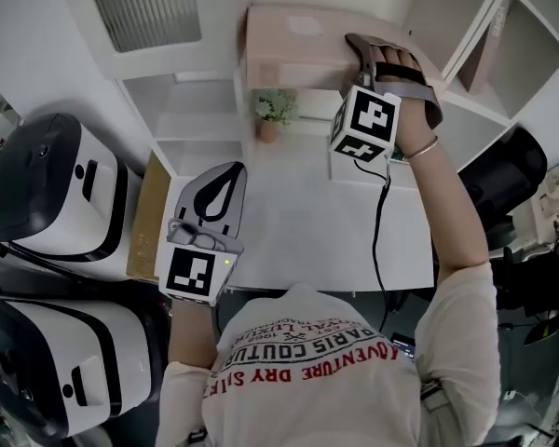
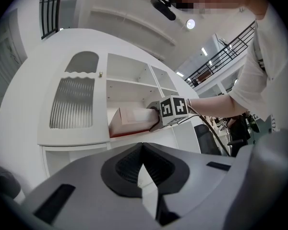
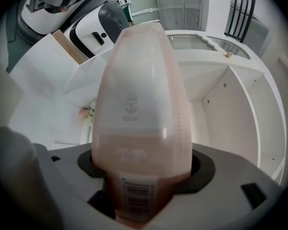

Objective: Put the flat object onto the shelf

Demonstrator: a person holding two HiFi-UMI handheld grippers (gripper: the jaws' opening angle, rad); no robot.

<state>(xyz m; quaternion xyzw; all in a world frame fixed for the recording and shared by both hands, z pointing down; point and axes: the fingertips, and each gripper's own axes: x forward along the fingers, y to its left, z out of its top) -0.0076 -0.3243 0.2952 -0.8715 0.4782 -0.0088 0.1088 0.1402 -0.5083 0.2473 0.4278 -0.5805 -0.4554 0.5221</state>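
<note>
Over the bench's far edge, the head view showed the pink box [image 1: 293, 45] lying at the shelf [image 1: 194, 96], its long axis running left from my right gripper [image 1: 359, 52]; my left gripper [image 1: 228, 175] hung well apart, by the bench's left edge. Left gripper view: my jaws were together, empty, and only there did the box show resting on a shelf board. Right gripper view: my jaws stood wide, clamped on the box's near end.

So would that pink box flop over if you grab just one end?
Probably not: the pink box sticks out straight from the right tongs, held at one end only, so it seems stiff. It's flat with smooth sides, so likely light and perhaps a bit slippery. Stood on its narrow edge, it might tip.
</note>
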